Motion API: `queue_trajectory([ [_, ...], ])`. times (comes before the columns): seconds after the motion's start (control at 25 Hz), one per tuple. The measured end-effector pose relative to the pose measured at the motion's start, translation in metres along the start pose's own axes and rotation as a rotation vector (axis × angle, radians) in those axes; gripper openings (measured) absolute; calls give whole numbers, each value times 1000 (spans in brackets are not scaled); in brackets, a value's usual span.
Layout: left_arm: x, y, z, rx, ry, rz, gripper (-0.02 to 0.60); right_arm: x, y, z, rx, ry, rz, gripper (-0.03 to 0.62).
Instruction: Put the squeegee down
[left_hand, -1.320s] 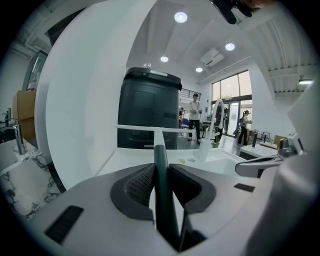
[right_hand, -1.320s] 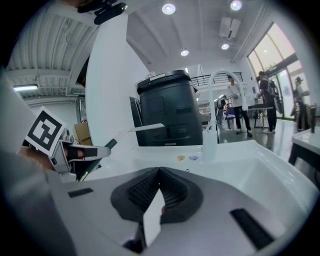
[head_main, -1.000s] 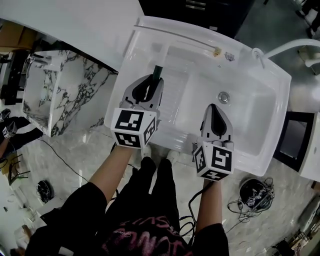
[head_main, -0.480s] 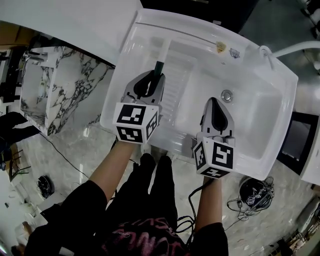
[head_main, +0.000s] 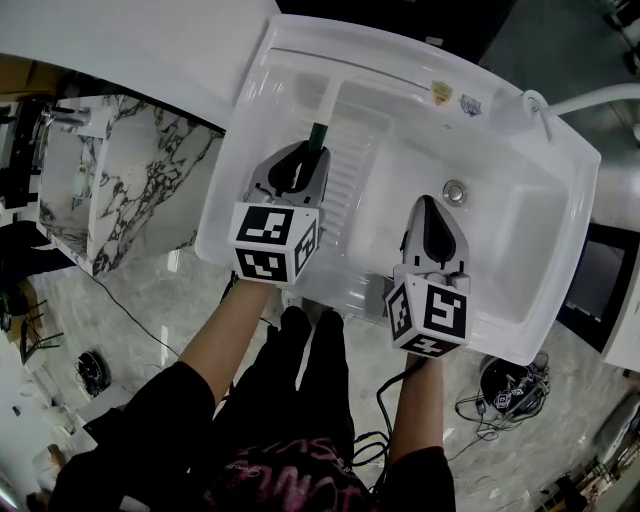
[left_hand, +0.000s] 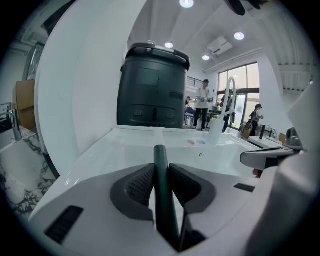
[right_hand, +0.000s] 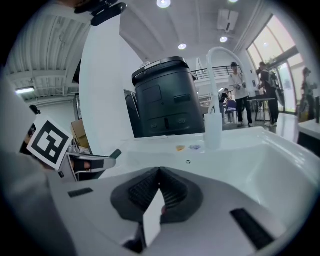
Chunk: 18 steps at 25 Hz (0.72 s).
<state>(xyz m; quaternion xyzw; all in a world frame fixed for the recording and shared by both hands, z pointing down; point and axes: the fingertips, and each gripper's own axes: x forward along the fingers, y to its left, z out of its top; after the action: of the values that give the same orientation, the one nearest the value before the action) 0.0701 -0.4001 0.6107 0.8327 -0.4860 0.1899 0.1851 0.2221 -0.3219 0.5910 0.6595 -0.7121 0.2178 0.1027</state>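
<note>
The squeegee shows only as a dark green handle (head_main: 318, 135) (left_hand: 161, 195) sticking out past the jaws of my left gripper (head_main: 310, 152) (left_hand: 161, 172). The ribbed pads are shut on the handle from both sides. The handle points away from me over the ribbed draining board (head_main: 352, 170) of a white sink (head_main: 236, 190). I cannot make out the squeegee's blade. My right gripper (head_main: 426, 206) (right_hand: 159, 176) hovers over the sink basin near the front rim, its jaws shut with nothing held.
The drain (head_main: 455, 190) lies just beyond the right gripper. A white faucet (head_main: 560, 100) (right_hand: 220, 60) arches over the sink's far right corner. A marble block (head_main: 130, 180) stands to the left, a black bin (left_hand: 152, 87) behind the sink. Cables (head_main: 510, 390) lie on the floor.
Both grippers have sunk a little toward the sink, the left one more. The left still grips the green handle and the right stays shut.
</note>
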Motion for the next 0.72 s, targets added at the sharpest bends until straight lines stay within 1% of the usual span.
queue_trajectory([
  [0.16, 6, 3, -5, -15, 19, 2, 97, 3, 2, -4, -10, 5, 4, 20],
  [0.32, 12, 4, -10, 5, 35, 7, 97, 7, 2, -8, -8, 10, 5, 20],
  [0.6, 22, 7, -22, -2, 65, 15, 97, 7, -3, -13, -13, 15, -2, 20],
  [0.72, 27, 5, -23, 6, 66, 19, 97, 6, -6, -15, -22, 9, -14, 20],
])
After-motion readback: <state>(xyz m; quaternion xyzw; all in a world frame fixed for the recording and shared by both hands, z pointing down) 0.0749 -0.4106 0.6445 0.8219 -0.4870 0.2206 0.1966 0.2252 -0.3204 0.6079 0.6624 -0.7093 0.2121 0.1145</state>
